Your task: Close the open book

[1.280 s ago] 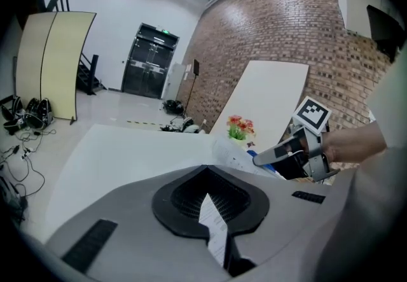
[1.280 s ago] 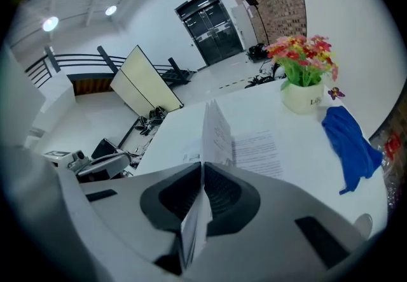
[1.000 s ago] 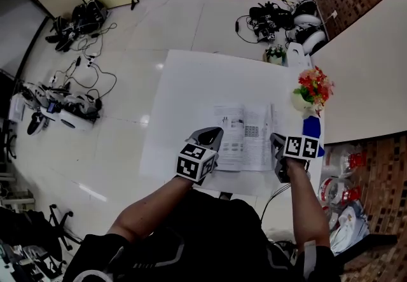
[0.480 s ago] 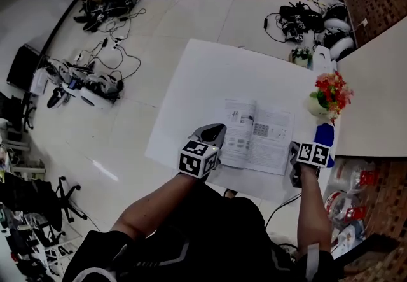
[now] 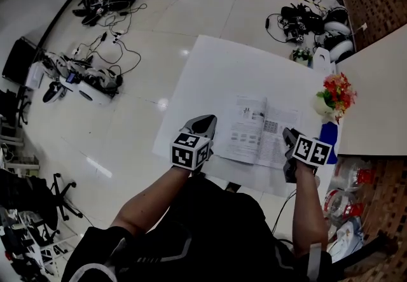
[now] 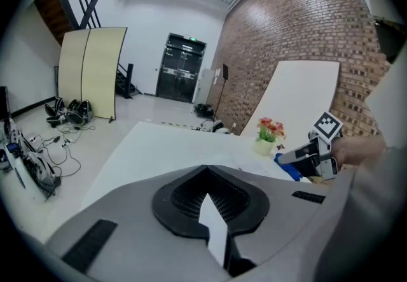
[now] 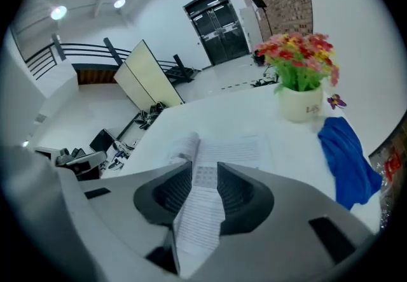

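The open book point(image 5: 261, 132) lies flat toward the near right of the desk point(image 5: 216, 70). The right tongs point(image 5: 288, 137) are opening, its right page loose between them, probably letting it fall. The left tongs point(image 5: 205, 121), closed and empty, hover just left.

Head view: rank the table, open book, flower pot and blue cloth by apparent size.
1. table
2. open book
3. flower pot with its blooms and blue cloth look alike; the cloth is partly hidden, so I won't rank them.
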